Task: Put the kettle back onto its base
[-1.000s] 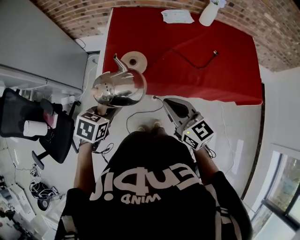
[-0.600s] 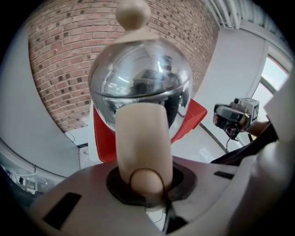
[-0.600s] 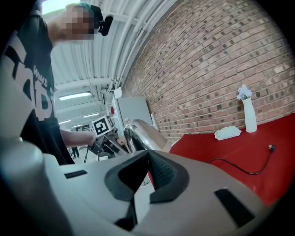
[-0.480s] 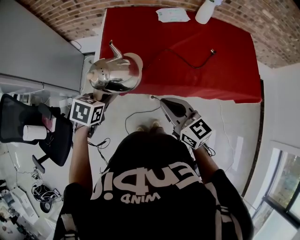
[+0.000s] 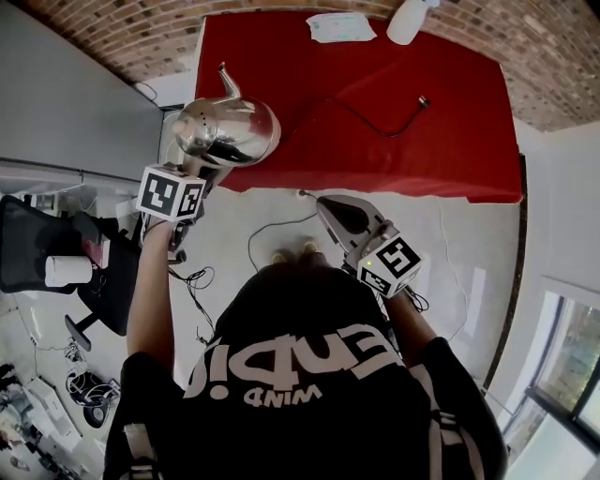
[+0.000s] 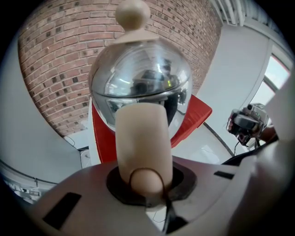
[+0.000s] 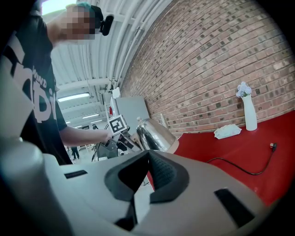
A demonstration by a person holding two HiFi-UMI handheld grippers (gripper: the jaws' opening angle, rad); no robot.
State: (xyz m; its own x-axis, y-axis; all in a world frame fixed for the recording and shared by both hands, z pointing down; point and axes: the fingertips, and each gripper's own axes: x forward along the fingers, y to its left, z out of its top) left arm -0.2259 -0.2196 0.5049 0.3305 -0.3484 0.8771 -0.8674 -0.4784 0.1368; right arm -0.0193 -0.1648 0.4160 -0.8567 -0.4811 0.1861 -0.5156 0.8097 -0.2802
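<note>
The shiny steel kettle (image 5: 225,131) with a cream lid knob hangs over the left edge of the red table (image 5: 422,159). My left gripper (image 5: 202,173) is shut on its cream handle (image 6: 140,138), and the kettle's round body (image 6: 138,83) fills the left gripper view. The kettle covers the spot where its round base lies, so the base is hidden in the head view. In the right gripper view the kettle (image 7: 154,132) shows with a cream edge under it. My right gripper (image 5: 328,202) hovers over the floor in front of the table, shut and holding nothing.
A black cable with a plug (image 5: 375,117) lies across the red table. A white vase (image 5: 405,21) and a white packet (image 5: 339,28) stand at its far edge by the brick wall. An office chair (image 5: 56,253) stands at the left. Cables (image 5: 267,234) lie on the floor.
My left gripper has carried the kettle away from the person and to the left, over the table's left edge. The round base that showed beside it is now covered. The right gripper stayed put.
</note>
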